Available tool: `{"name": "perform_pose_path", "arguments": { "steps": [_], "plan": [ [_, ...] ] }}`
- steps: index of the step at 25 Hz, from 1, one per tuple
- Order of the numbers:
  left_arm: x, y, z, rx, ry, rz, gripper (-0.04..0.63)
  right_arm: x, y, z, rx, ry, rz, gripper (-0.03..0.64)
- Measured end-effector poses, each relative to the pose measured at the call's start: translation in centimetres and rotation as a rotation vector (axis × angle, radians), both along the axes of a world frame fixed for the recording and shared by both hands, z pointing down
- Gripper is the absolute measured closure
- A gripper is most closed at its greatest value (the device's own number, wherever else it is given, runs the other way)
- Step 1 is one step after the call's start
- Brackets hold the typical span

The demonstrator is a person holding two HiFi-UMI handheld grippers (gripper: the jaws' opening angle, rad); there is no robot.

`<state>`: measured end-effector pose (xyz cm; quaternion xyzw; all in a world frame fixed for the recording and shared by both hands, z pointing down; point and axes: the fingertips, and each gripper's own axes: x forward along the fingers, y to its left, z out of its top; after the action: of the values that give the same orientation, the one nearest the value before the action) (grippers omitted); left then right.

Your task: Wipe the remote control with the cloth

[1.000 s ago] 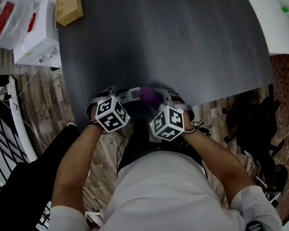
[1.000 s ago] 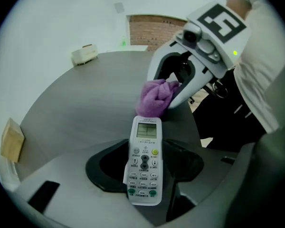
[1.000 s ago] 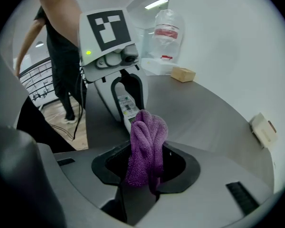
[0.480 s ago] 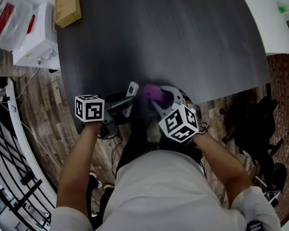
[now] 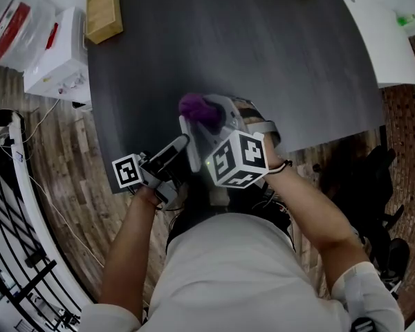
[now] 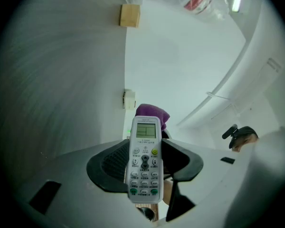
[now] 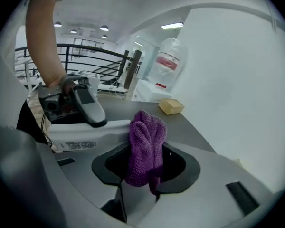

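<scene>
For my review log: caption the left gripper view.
Left gripper holds the white remote control, purple cloth showing behind its top end.

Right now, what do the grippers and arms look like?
Left gripper and right gripper: grey shells, black jaw pads. Left cube and right cube: white with black square markers. The person wears short white sleeves.

Dark grey table, brown wood-plank floor, black railing, ceiling strip lights

Left hand-held gripper clamped on remote control, right hand-held gripper clamped on cloth, forearms apparently converging
</scene>
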<state>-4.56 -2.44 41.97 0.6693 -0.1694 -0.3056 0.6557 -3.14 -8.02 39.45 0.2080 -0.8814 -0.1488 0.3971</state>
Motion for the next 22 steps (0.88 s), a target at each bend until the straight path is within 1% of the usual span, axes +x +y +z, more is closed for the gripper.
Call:
{"name": "perform_pose_path", "arguments": {
  "steps": [2,6,10,12,15,17,20,22],
  "plan": [
    [0.0,-0.2,-0.2,0.002,-0.017,-0.01,0.382,-0.6,0.2,-0.1,0.027,0.026,-0.022,0.459],
    [-0.2,-0.3,0.1,0.0,-0.063,-0.007,0.383,-0.5,0.6,0.0,0.074,0.071,-0.033,0.459],
    [0.0,-0.3,0.2,-0.016,-0.052,-0.026,0.382,-0.2,1.1,0.3,0.093,0.09,-0.021,0.46],
    [-0.1,-0.5,0.4,-0.036,-0.035,-0.054,0.382,0.0,1.5,0.5,0.089,0.094,-0.012,0.46],
    [-1.1,-1.4,0.7,-0.069,-0.011,-0.13,0.383,0.2,2.9,1.1,0.082,0.113,-0.037,0.46],
    [-1.6,-1.9,0.8,-0.074,-0.023,-0.152,0.383,0.3,3.7,1.4,0.089,0.131,-0.05,0.46],
    [-1.8,-2.2,0.9,-0.074,-0.053,-0.159,0.383,0.6,4.2,1.5,0.125,0.174,-0.069,0.46],
    [-2.1,-2.3,1.1,-0.088,-0.054,-0.19,0.383,0.6,4.7,1.6,0.142,0.203,-0.094,0.46]
  ]
}}
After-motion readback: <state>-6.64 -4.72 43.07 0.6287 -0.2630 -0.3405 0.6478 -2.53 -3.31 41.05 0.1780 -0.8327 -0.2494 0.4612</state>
